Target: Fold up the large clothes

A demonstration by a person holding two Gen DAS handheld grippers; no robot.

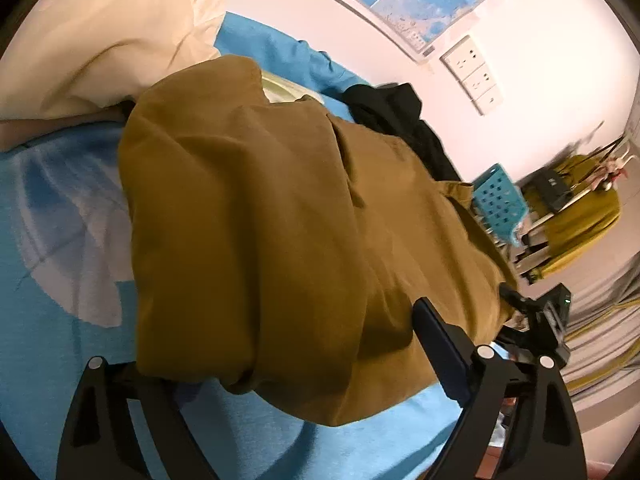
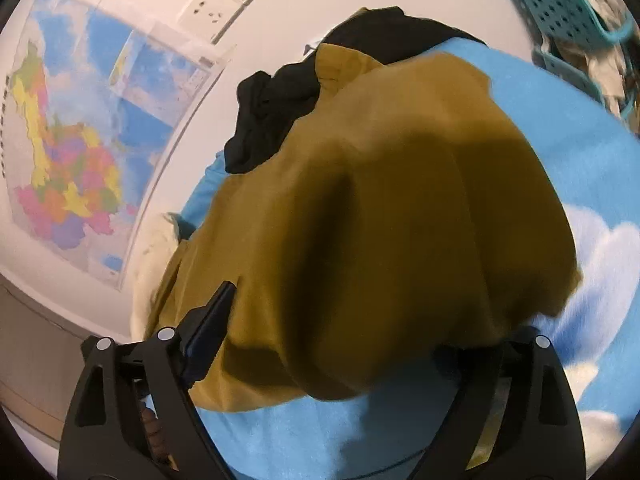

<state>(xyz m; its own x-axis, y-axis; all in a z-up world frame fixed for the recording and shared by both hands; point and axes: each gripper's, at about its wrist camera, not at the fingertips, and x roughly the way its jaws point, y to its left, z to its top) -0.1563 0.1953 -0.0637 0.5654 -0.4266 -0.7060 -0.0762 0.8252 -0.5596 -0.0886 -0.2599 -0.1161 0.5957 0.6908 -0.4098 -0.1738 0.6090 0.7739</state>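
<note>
The mustard-brown garment (image 1: pixel 260 220) lay bunched on the blue bedspread (image 1: pixel 52 320), roughly doubled over but still lumpy, so I judged the folding about midway, with smoothing and further folds left. Both the left tongs (image 1: pixel 276 344) and the right tongs (image 2: pixel 372 344) stood wide, cloth draped between their jaws, nothing visibly pinched. Only the left view showed the cream pillow (image 1: pixel 104 40); the right showed the full wall map (image 2: pixel 68 152).
</note>
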